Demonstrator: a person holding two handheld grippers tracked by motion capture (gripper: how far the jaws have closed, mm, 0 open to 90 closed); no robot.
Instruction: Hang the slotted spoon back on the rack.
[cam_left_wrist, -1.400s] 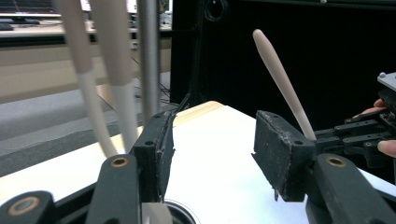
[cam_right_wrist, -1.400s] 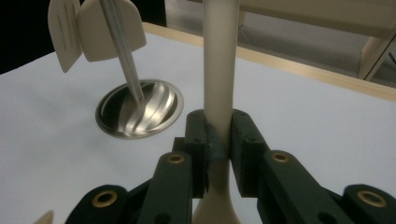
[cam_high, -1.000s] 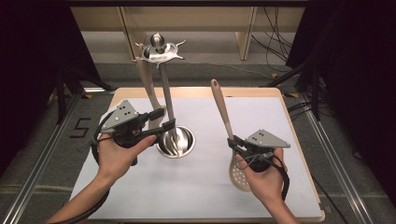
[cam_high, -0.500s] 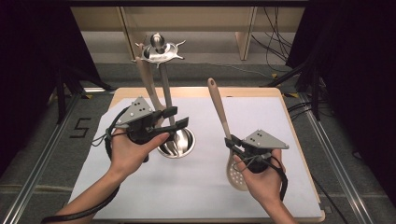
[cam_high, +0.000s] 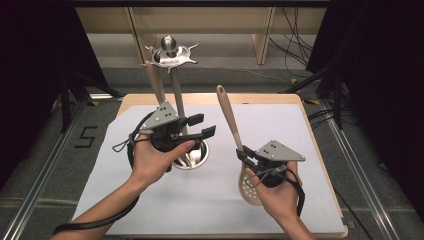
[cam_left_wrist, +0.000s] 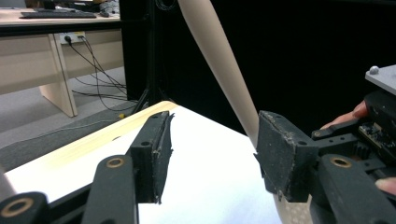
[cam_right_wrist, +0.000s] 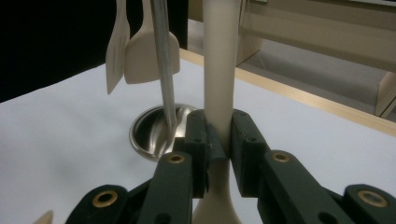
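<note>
The slotted spoon (cam_high: 248, 186) looks like matt cream plastic. The stand's bowl base (cam_right_wrist: 148, 132) and rod (cam_right_wrist: 163, 56) are polished, glossy metal. Matt white paper covers the wooden surface (cam_high: 280, 97).

**Hidden and cut-off parts**

Slotted spoon (cam_high: 248, 186): bowl half covered by right hand (cam_high: 280, 192) in the high view; handle top cut off in both gripper views. Stand's bowl base (cam_high: 196, 159) partly behind left gripper (cam_high: 201, 125). Hanging spatulas (cam_right_wrist: 140, 51) cropped at the top edge.

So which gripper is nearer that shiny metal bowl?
Left. The left gripper hovers open just above the metal bowl; the right gripper sits off to its side, gripping the slotted spoon.
</note>
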